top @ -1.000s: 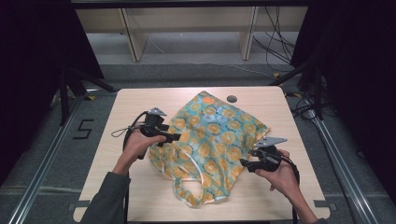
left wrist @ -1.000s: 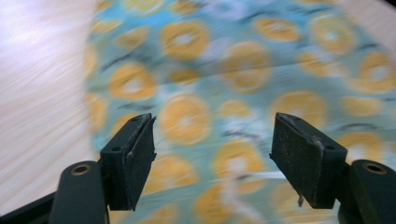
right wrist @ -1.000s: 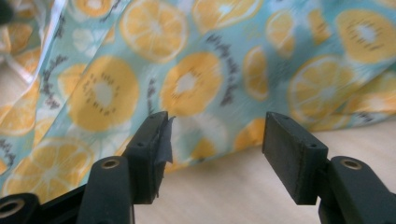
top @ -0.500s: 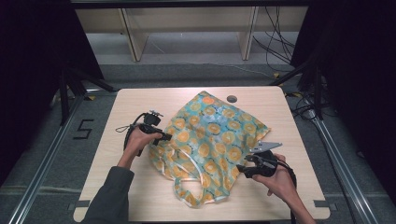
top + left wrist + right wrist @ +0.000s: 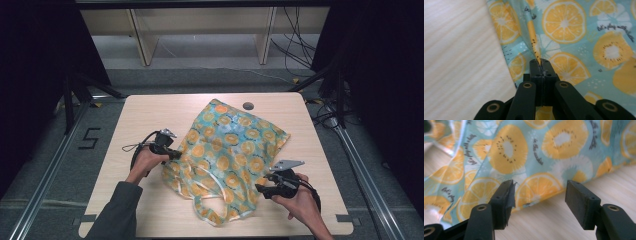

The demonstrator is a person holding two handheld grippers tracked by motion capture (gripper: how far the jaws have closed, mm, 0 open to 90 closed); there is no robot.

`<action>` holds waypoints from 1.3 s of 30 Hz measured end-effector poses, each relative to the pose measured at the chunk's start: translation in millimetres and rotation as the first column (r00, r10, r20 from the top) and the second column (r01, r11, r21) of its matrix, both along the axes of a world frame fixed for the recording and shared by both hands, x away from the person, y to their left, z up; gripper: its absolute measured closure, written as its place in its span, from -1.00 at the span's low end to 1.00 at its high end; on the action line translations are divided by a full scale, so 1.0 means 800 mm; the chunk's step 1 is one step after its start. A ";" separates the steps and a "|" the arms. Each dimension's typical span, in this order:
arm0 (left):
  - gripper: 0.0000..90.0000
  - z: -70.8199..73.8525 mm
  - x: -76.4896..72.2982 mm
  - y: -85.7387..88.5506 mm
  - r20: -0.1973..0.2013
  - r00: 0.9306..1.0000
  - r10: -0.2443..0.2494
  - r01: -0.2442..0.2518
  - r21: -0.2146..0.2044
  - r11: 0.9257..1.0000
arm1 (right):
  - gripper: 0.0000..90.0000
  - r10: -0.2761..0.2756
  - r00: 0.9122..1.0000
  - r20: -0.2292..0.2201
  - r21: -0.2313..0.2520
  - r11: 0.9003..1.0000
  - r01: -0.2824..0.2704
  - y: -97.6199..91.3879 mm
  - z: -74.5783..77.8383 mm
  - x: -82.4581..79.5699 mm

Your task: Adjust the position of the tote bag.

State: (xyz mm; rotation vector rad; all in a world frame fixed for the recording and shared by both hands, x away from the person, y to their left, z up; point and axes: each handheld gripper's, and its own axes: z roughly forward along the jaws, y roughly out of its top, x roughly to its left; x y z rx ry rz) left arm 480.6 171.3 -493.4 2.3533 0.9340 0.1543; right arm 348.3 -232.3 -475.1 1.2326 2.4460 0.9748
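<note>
While left gripper pinches bag edge, right gripper gapes beside it.

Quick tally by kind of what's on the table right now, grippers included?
Fruit-print fabric bag: 1
Hand-held grippers: 2, the left gripper pinched shut on a fold of the bag, the right gripper open at the bag's edge
Dark round spot on the table top, beyond the bag: 1
Total: 4

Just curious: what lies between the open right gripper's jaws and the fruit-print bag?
Only bare wooden table, per the right gripper view: the right gripper stands open just short of the fruit-print bag edge.
</note>
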 end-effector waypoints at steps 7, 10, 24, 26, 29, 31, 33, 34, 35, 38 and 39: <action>0.98 0.008 -0.035 -0.017 0.025 0.998 -0.051 0.052 -0.034 0.998 | -0.08 -0.037 0.999 0.040 0.000 0.999 0.037 -0.026 0.008 -0.001; 0.98 0.009 -0.053 -0.024 0.034 0.996 -0.079 0.080 -0.045 0.996 | -0.05 -0.038 0.999 0.037 0.020 0.999 0.038 -0.026 0.020 -0.007; 0.89 0.002 -0.101 -0.046 -0.002 0.990 -0.141 0.139 -0.118 0.983 | -0.03 0.065 0.995 0.076 0.044 0.997 -0.068 -0.010 0.027 -0.016; 0.63 0.004 -0.101 -0.046 0.008 0.991 -0.132 0.132 -0.101 0.986 | -0.03 0.073 0.995 0.070 0.040 0.996 -0.076 -0.008 0.026 -0.018; 0.36 0.027 -0.106 -0.038 0.072 0.996 -0.057 0.065 -0.107 0.992 | -0.03 0.089 0.994 0.068 0.042 0.995 -0.092 -0.007 0.023 -0.016; 0.24 0.047 -0.115 -0.034 0.100 0.994 -0.052 0.067 -0.145 0.987 | -0.03 0.096 0.993 0.070 0.046 0.994 -0.100 -0.008 0.024 -0.015; 0.15 0.058 -0.124 -0.034 0.116 0.991 -0.066 0.086 -0.173 0.981 | -0.03 0.114 0.989 0.089 0.042 0.992 -0.118 -0.010 0.022 -0.013; 0.10 0.058 -0.124 -0.034 0.116 0.991 -0.066 0.086 -0.173 0.981 | -0.03 0.114 0.989 0.089 0.042 0.992 -0.118 -0.010 0.022 -0.013; 0.10 0.062 -0.131 -0.037 0.105 0.992 -0.064 0.085 -0.215 0.973 | -0.03 0.107 0.991 0.083 0.043 0.993 -0.111 -0.010 0.023 -0.014; -0.06 0.060 -0.143 -0.045 0.075 0.992 -0.100 0.117 -0.256 0.960 | -0.02 0.088 0.993 0.081 0.046 0.995 -0.092 -0.011 0.024 -0.015; -0.08 0.057 -0.150 -0.054 0.081 0.988 -0.131 0.147 -0.226 0.963 | -0.02 0.089 0.993 0.076 0.048 0.995 -0.093 -0.011 0.024 -0.015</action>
